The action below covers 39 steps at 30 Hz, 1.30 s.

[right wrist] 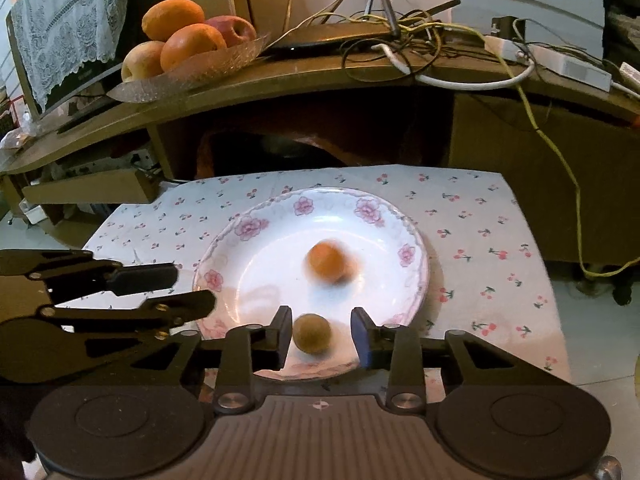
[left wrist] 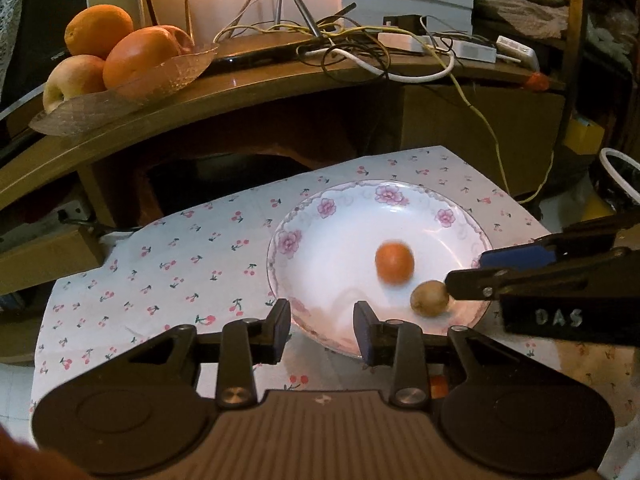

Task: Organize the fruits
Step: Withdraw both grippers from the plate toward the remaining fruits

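Observation:
A white plate with a pink flower rim (left wrist: 289, 240) (right wrist: 248, 227) lies on a cherry-print cloth (left wrist: 180, 264). On it sit a small orange fruit (left wrist: 394, 261) (right wrist: 328, 261), blurred, and a brown round fruit (left wrist: 430, 298) (right wrist: 312, 334). My left gripper (left wrist: 322, 320) (right wrist: 188, 288) is open over the plate's near-left rim with nothing between its fingers. My right gripper (right wrist: 322, 330) (left wrist: 468, 272) is open around the brown fruit. The fruit lies close to the left finger (right wrist: 282, 330), and a gap shows on its right side.
A glass dish (left wrist: 160, 80) (right wrist: 208, 68) with oranges and apples stands on a curved wooden shelf (left wrist: 280, 88) behind the cloth. Tangled cables (left wrist: 360, 44) and white adapters lie along the shelf. A yellow cable (right wrist: 560, 152) hangs down at the right. A dark opening gapes under the shelf.

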Tool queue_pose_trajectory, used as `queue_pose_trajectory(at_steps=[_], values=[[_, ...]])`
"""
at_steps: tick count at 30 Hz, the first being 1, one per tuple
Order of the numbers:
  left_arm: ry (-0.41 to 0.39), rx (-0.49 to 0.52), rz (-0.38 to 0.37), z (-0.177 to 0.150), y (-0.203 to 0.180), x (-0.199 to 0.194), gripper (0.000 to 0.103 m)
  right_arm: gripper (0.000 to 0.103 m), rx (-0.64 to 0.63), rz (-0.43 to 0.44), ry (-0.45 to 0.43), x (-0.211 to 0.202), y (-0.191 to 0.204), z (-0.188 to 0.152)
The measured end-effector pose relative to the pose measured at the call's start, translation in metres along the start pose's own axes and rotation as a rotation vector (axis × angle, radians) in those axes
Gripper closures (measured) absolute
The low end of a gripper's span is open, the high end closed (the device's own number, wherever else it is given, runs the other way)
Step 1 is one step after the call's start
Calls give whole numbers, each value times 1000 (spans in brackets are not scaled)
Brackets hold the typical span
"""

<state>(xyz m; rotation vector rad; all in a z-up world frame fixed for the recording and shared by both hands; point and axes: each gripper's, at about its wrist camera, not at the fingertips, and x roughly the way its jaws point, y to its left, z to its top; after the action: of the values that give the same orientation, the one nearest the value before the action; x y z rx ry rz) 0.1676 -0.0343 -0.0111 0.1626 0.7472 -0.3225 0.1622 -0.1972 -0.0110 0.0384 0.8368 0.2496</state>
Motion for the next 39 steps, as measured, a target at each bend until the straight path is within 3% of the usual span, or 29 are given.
queue_pose_trajectory(at_steps=[12,20,30,39], values=[[-27,17,-12,-7,-4,-29,62,63,32,6,-14,-25,-13,-10],[-19,13,-4,-24,1,-47,62,62,-11,42,34,-31,-7,-29],[43,-1,0,-66,3,-64,61,57,-65,89,66,-40,-2,-46],[94,33,-9,-82,-7,-44,60,55,-118,101,93,-39,0,-61]])
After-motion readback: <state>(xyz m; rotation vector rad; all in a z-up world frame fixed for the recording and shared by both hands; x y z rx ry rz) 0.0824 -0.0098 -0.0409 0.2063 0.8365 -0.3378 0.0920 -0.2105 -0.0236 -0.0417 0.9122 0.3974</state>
